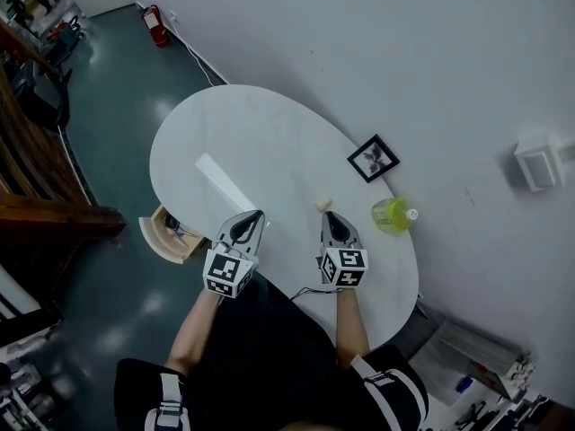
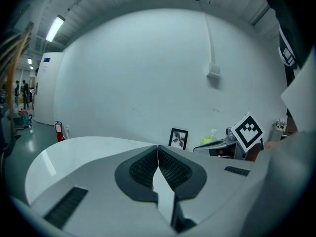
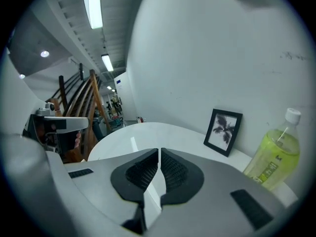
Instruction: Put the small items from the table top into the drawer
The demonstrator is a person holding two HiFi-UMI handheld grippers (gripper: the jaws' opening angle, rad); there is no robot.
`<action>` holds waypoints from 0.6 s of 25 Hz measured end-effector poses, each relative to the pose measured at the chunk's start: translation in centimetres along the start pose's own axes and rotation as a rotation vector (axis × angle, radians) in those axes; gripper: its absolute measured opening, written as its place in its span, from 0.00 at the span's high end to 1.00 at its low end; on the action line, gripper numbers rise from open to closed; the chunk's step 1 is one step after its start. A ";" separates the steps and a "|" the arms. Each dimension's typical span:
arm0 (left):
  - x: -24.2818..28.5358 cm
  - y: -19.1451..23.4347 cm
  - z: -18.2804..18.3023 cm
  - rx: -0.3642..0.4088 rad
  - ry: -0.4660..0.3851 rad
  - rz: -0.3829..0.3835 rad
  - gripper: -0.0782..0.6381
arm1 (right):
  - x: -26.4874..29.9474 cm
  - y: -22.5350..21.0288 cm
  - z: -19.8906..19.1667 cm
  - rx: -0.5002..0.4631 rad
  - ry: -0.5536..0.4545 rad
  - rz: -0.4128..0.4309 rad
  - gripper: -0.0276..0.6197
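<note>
My left gripper (image 1: pixel 257 214) hangs over the near edge of the white oval table (image 1: pixel 243 142), jaws shut with nothing between them; in its own view the pads (image 2: pixel 158 158) meet. My right gripper (image 1: pixel 327 216) is beside it, also shut and empty, its pads (image 3: pixel 159 162) closed together. A small beige item (image 1: pixel 323 205) lies on the table just beyond the right gripper's tip. The wooden drawer (image 1: pixel 166 233) stands open under the table's left side, left of the left gripper, with small things inside.
A black picture frame (image 1: pixel 374 158) (image 3: pixel 223 131) (image 2: pixel 178 138) leans at the wall. A green bottle with a white cap (image 1: pixel 393 215) (image 3: pixel 272 158) stands right of the right gripper. A red fire extinguisher (image 1: pixel 155 25) sits on the floor far left.
</note>
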State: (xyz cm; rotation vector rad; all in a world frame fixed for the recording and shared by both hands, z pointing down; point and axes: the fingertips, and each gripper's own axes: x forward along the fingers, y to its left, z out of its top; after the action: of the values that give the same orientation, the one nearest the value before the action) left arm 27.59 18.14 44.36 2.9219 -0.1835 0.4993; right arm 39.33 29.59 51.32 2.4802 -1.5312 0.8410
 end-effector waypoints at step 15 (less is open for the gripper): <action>7.9 -2.4 -6.8 -0.017 0.164 -0.082 0.86 | 4.9 -5.4 -7.1 0.049 0.137 0.002 0.90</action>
State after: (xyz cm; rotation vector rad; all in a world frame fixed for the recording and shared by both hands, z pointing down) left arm 33.17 21.06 52.98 2.8406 -0.0460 0.7153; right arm 42.75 30.95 60.75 2.3978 -1.4849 1.0372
